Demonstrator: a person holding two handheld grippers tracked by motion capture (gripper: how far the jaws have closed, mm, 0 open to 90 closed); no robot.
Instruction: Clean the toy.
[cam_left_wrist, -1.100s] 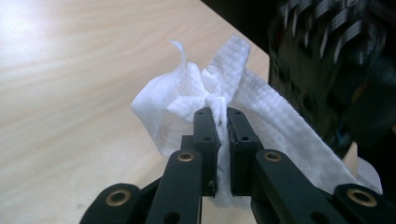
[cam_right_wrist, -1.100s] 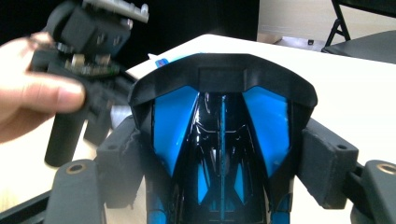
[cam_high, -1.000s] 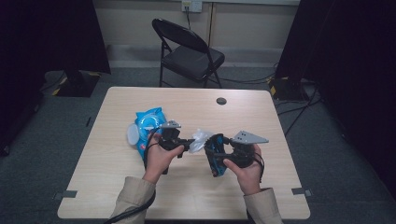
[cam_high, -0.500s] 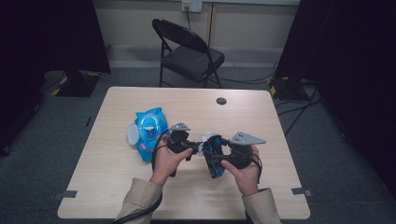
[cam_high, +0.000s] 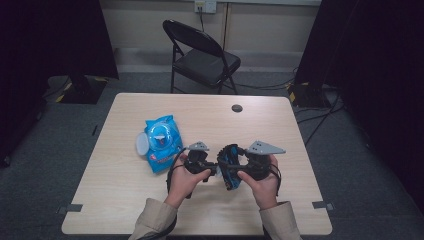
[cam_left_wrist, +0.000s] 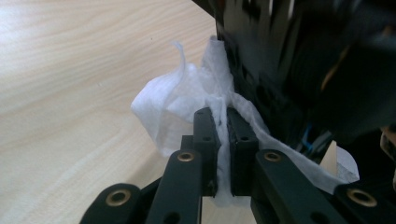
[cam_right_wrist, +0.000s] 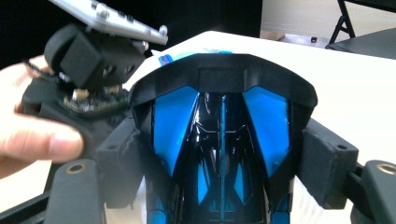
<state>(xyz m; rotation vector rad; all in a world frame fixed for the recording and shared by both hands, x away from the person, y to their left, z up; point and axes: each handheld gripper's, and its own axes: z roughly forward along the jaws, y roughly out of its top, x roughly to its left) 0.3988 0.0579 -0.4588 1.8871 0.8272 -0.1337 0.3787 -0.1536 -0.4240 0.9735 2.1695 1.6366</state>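
A black and blue toy car (cam_right_wrist: 222, 130) sits between the wide-set jaws of my right gripper (cam_right_wrist: 224, 161), whose pads (cam_right_wrist: 327, 163) press on its two sides. In the high view the car (cam_high: 230, 154) is held just above the table's front middle, with the right gripper (cam_high: 240, 169) on its right. My left gripper (cam_left_wrist: 223, 121) is shut on a crumpled white wipe (cam_left_wrist: 173, 102), which rests against the car's dark body (cam_left_wrist: 289, 60). From above, the left gripper (cam_high: 214, 169) meets the car from the left.
A blue pack of wipes (cam_high: 161, 142) with a white lid lies left of the hands on the wooden table (cam_high: 125, 200). A small black round disc (cam_high: 237, 108) lies near the far edge. A folding chair (cam_high: 202, 57) stands behind the table.
My left gripper has moved right and down with the wipe, closing the gap to the car. The right gripper and the car have stayed in place.
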